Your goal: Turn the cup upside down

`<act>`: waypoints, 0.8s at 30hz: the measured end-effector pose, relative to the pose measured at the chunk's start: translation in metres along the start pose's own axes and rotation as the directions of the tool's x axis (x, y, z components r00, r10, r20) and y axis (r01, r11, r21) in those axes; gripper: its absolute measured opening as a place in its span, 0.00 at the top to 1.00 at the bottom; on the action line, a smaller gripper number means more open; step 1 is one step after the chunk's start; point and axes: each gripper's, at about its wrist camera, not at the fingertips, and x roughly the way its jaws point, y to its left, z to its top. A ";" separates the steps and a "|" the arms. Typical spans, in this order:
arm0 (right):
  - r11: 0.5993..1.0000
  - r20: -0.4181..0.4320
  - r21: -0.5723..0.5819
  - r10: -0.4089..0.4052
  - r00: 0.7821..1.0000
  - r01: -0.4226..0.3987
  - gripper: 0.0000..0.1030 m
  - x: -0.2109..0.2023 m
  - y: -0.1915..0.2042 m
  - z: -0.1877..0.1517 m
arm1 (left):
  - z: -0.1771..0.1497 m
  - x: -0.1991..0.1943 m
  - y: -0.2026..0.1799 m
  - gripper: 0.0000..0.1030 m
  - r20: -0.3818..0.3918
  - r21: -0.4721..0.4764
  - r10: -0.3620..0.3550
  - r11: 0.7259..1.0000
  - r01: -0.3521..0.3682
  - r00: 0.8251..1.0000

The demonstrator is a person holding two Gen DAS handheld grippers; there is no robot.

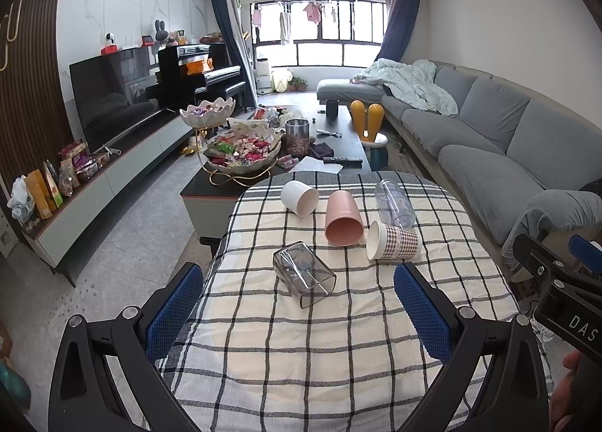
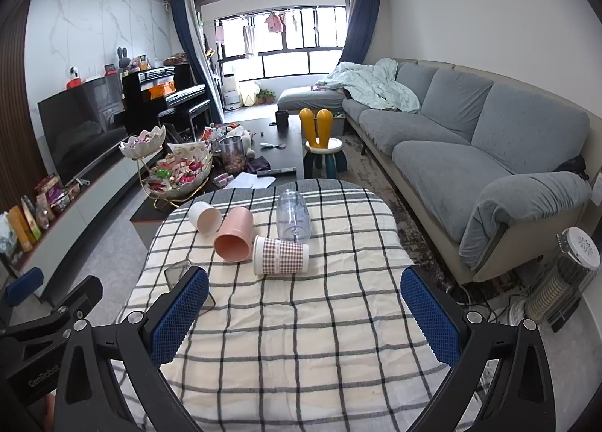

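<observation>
Several cups lie on their sides on the checked tablecloth (image 1: 301, 356): a smoky glass cup (image 1: 303, 274), a pink cup (image 1: 343, 219), a white cup (image 1: 299, 198), a checked paper cup (image 1: 393, 241) and a clear plastic cup (image 1: 394, 202). My left gripper (image 1: 299, 313) is open and empty, just short of the glass cup. My right gripper (image 2: 304, 315) is open and empty, short of the checked paper cup (image 2: 280, 256). In the right wrist view the pink cup (image 2: 234, 238), white cup (image 2: 205, 218) and clear cup (image 2: 293, 216) show; the glass cup (image 2: 177, 271) is half hidden behind my left finger.
A dark coffee table (image 1: 338, 131) with snack bowls (image 1: 242, 153) stands beyond the small table. A grey sofa (image 1: 489, 131) runs along the right. A TV unit (image 1: 113, 169) is on the left. A heater (image 2: 564, 281) stands at the right on the floor.
</observation>
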 end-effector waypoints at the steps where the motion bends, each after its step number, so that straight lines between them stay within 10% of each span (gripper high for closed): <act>1: 1.000 0.000 0.000 -0.001 1.000 0.001 0.00 0.000 0.000 0.000 | -0.001 0.000 0.000 0.00 -0.001 0.000 0.000 1.000 0.000 1.000; 24: 1.000 -0.007 0.001 0.000 1.000 0.000 0.00 0.003 0.002 0.000 | -0.002 0.001 -0.001 0.00 -0.004 -0.001 -0.002 1.000 0.002 1.000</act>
